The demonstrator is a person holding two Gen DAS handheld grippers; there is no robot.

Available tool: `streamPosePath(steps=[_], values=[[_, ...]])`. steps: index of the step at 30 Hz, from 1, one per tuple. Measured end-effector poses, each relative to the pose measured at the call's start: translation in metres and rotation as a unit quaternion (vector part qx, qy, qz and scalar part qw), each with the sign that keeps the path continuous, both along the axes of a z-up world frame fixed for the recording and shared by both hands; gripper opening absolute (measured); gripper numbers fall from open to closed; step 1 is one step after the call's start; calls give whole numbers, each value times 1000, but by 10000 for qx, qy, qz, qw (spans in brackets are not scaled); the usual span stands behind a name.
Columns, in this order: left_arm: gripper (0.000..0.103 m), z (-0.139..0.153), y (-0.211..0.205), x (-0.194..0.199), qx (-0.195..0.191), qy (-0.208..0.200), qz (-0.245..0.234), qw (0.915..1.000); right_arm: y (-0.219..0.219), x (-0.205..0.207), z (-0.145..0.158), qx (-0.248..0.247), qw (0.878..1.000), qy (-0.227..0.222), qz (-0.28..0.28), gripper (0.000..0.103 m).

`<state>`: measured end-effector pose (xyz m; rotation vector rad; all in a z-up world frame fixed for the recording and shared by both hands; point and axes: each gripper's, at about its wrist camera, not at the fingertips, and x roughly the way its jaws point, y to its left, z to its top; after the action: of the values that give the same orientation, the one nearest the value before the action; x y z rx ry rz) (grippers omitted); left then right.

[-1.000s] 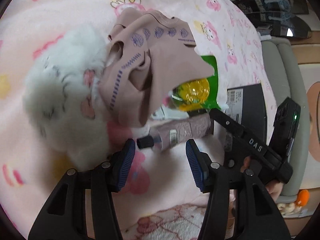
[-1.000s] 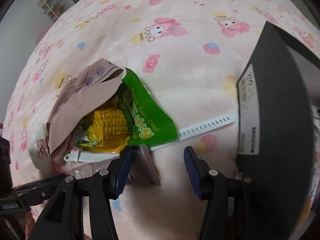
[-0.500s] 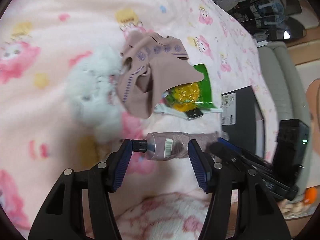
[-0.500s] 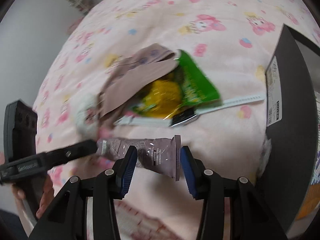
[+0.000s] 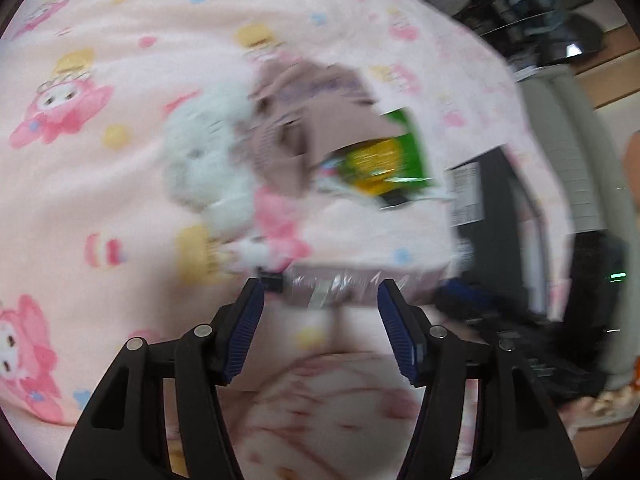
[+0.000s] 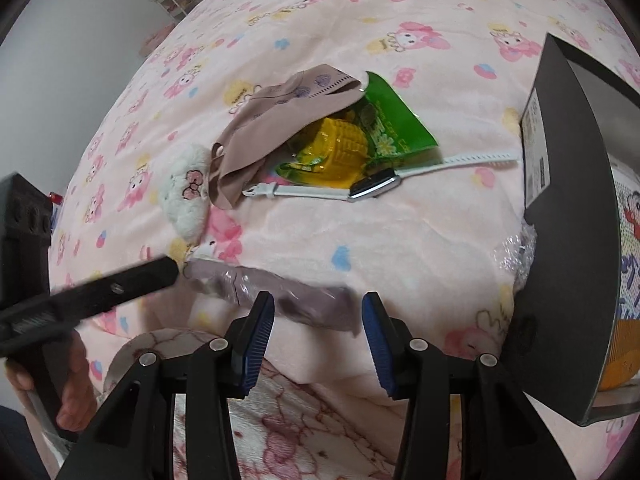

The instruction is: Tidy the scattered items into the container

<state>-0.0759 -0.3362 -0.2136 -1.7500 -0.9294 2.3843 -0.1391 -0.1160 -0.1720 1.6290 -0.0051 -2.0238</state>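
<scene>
Evidently the tube has been shifted. In the left wrist view, much blurred, the mauve tube [image 5: 352, 284] with its black cap now lies across the tips of the left gripper [image 5: 320, 292], toward the near edge of the pink blanket [image 5: 100, 200]. A second ago it lay further up, just below the green snack bag [image 5: 384, 160]. The jaws stand apart with the cap at one pad; whether they pinch the tube I cannot tell. The white plush [image 5: 208, 152], the mauve garment [image 5: 320, 112] and the bag remain heaped at mid-blanket, as before. In the right wrist view the tube's crimped end sits between the spread pads of the right gripper [image 6: 318, 308] and nearly fills the gap, though a firm clamp is not certain. Its cap end meets a finger of the left gripper. The white-strapped smartwatch [image 6: 372, 188] lies uncovered below the bag. The black box [image 6: 568, 200] stands at the blanket's right edge, well apart from the tube. I judge the tube is the first item taken up, with carrying it rightward to the box remaining.
</scene>
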Motion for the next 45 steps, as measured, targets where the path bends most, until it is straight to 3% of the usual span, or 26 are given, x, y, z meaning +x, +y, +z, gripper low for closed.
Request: streamPosePath(steps=[3, 6, 10, 14, 19, 21, 22, 24, 27, 28, 31, 36, 39, 42, 45], values=[[59, -17, -14, 3, 421, -115, 248, 9987, 4, -2, 1, -13, 10000, 33, -81, 42], [59, -24, -23, 0, 434, -201, 382, 9981, 6, -10, -4, 14, 9999, 1, -161, 42], [59, -30, -24, -10, 636, -171, 263, 9975, 3, -17, -17, -27, 9997, -187, -167, 42], [59, -41, -24, -22, 667, -235, -8, 9975, -4, -18, -22, 240, 9995, 102, -186, 42], [59, -44, -25, -32, 797, -273, -119, 9964, -9, -30, -22, 207, 9996, 98, -145, 42], [59, -39, -18, -31, 937, -169, -302, 9950, -11, -28, -23, -36, 9999, -113, 16, 42], [65, -35, -16, -29, 1012, -92, -357, 9942, -12, -26, -24, -236, 9993, -265, 70, 44], [65, -29, -14, -25, 937, 27, -366, 9949, -14, -23, -21, -296, 9993, -211, 97, 44], [65, -21, -15, -26, 1296, 348, -384, 9902, -15, -29, -16, -409, 9991, -93, 91, 43], [65, -17, -16, -28, 1261, 461, -370, 9903, -16, -32, -13, -438, 9990, -37, 79, 43], [65, -5, -24, -38, 670, 718, -115, 9951, -22, -37, -5, -401, 9988, 250, 143, 43], [65, -11, -32, -35, 401, 406, -187, 9982, -24, -34, -10, 78, 9991, 337, 255, 43], [65, -22, -36, -23, 578, 312, -226, 9976, -13, -32, -18, 275, 9993, 235, 120, 43], [65, -39, -40, -13, 1168, 357, -91, 9925, -1, -29, -26, 358, 9992, 90, -143, 43], [65, -49, -36, -17, 1105, 181, -108, 9937, -4, -27, -31, 365, 9993, -5, 78, 43]])
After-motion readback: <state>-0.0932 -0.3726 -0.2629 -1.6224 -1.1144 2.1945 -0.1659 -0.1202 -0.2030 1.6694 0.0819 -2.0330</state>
